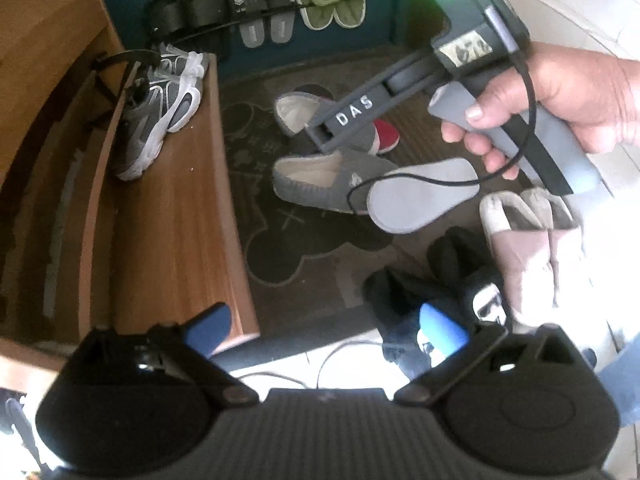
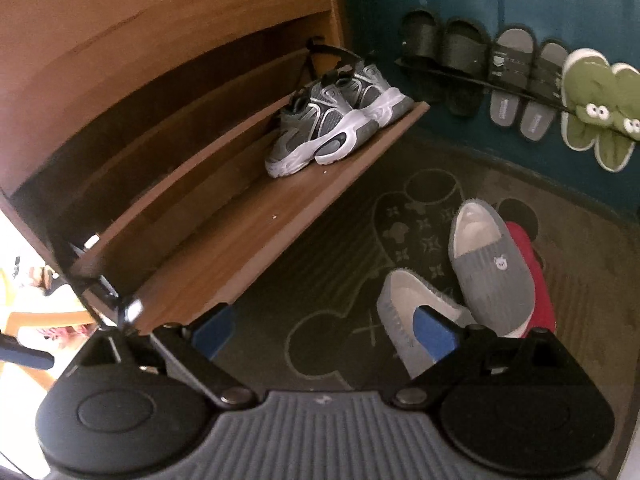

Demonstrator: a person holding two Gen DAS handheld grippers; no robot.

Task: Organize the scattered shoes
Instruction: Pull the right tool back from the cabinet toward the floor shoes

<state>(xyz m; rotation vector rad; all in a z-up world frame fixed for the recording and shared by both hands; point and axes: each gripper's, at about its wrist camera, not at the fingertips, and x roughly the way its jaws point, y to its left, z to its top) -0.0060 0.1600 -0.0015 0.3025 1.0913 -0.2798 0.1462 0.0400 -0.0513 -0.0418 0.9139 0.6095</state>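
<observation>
Two grey slip-on shoes (image 1: pixel 320 184) (image 2: pixel 492 264) lie on the dark mat, one with a small bear mark, and a red shoe (image 2: pixel 532 272) is tucked beside it. The second grey slip-on (image 2: pixel 404 320) lies just behind the right pad of my right gripper (image 2: pixel 324 332), which is open and holds nothing. A grey sole (image 1: pixel 420 196) faces up on the mat. Black shoes (image 1: pixel 440 276) and pale pink shoes (image 1: pixel 528 240) sit near my left gripper (image 1: pixel 326 330), open and empty. Grey-and-white sneakers (image 2: pixel 332 120) stand paired on the wooden shelf (image 2: pixel 248 232).
A wall rack on the blue wall carries black slippers (image 2: pixel 440 52), grey slides (image 2: pixel 524 80) and green frog slippers (image 2: pixel 600 108). A hand (image 1: pixel 580 96) holds the right tool over the mat, a black cable dangling from it. The shelf has bare board left of the sneakers.
</observation>
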